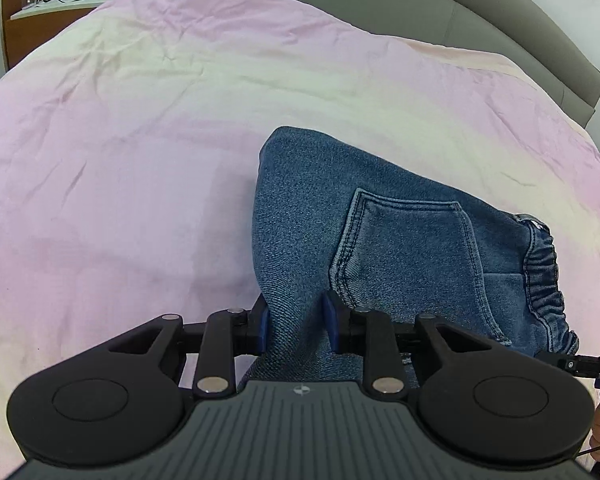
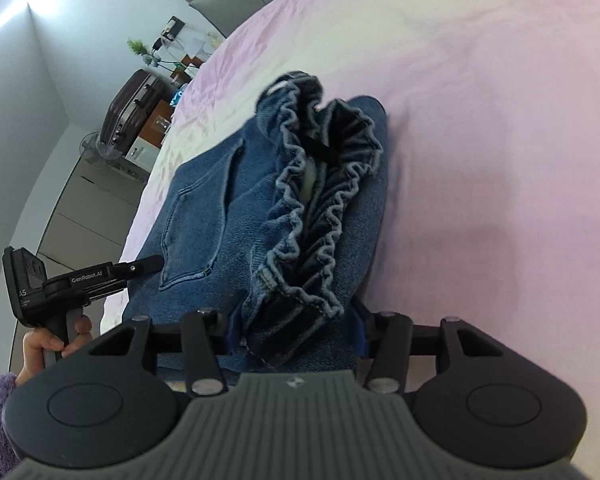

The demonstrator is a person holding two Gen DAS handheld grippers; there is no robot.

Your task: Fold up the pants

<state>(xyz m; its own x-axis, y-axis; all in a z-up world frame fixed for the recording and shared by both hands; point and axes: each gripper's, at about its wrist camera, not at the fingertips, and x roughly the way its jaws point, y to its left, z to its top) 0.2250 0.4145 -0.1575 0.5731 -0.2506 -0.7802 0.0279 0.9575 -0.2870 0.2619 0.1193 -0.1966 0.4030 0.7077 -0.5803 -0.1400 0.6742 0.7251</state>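
Folded jeans (image 1: 380, 232) on pink bed (image 1: 140, 140), gripped at near edge by left tool (image 1: 298, 326) and right tool (image 2: 296, 330), both clamped on denim, likely to keep layers aligned.

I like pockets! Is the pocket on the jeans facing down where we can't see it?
No, the patch pocket sits on the upper face of the folded jeans, its stitched outline plain in the left wrist view.
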